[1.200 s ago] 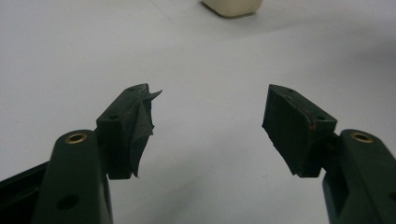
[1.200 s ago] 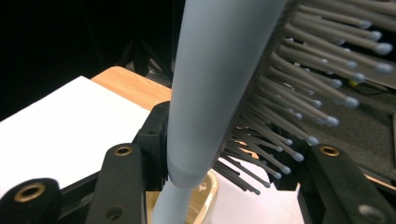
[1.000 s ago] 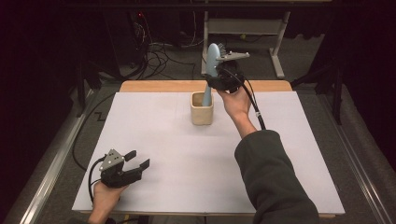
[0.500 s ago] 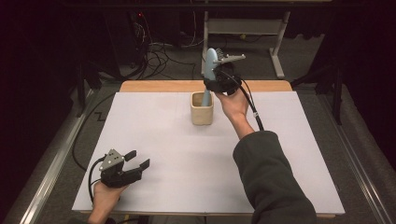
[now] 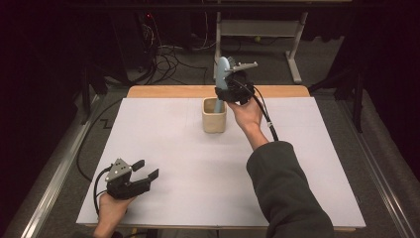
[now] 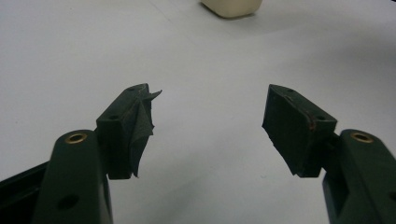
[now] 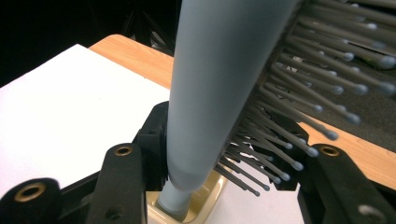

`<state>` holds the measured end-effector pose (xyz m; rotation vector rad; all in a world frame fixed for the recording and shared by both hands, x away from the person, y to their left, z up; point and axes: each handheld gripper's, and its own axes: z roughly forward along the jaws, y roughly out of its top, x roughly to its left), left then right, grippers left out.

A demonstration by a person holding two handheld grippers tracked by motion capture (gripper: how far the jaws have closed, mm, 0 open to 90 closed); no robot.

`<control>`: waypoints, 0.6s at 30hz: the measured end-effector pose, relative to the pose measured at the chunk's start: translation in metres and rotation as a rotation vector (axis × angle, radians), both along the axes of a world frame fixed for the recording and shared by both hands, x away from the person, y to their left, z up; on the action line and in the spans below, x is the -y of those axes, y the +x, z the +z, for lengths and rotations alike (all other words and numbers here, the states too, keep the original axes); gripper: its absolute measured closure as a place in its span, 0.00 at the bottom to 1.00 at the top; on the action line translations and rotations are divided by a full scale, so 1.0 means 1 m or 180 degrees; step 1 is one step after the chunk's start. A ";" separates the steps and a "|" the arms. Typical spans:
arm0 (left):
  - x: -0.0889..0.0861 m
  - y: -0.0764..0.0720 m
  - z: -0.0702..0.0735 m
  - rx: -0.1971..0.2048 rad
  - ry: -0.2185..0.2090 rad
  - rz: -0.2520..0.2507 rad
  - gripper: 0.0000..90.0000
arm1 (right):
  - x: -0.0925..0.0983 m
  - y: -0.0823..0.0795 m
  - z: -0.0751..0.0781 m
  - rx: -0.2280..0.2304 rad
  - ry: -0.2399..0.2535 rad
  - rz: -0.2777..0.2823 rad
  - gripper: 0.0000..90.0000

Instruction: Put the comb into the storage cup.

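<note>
Blue-grey plastic is what the hairbrush [image 5: 222, 74] is made of, and no writing or label can be read on it or on anything else. The hairbrush is pinched by the right gripper [image 5: 229, 90], with the jaws pressed on its head just where the handle starts. It is held upright over the cream cup [image 5: 214, 115], and its handle end is dipped inside the cup, as is seen in the right gripper view, where the thin bristles [image 7: 299, 112] with little round tips stick out to one side. The cup is stood near the far middle of the table, on a big white sheet [image 5: 178, 168] that is spread over most of the top. A strip of light wood [image 5: 168, 91] is left bare along the far edge. The left gripper [image 5: 146, 170] is held low at the near left corner, well apart from the cup, and its jaws are spread wide with nothing between them. A bit of torn black padding [image 6: 142, 116] is seen peeling off one of its jaws. A dark sleeve [image 5: 287, 193] is worn on the right arm. The room behind is dark. A grey floor, a tangle of cables [image 5: 163, 57] and the pale legs of another table [image 5: 297, 54] can be made out.
</note>
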<state>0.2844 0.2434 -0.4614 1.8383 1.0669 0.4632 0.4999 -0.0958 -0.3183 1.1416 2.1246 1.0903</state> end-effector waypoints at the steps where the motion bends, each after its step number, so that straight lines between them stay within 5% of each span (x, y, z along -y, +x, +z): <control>1: 0.000 0.000 0.000 0.0002 0.0000 0.0000 0.37 | 0.000 0.000 -0.001 -0.0004 0.0001 0.0000 0.57; 18: -0.001 -0.001 0.000 0.0004 -0.0001 -0.0008 0.37 | -0.006 0.001 -0.008 -0.0058 -0.0061 0.0025 0.57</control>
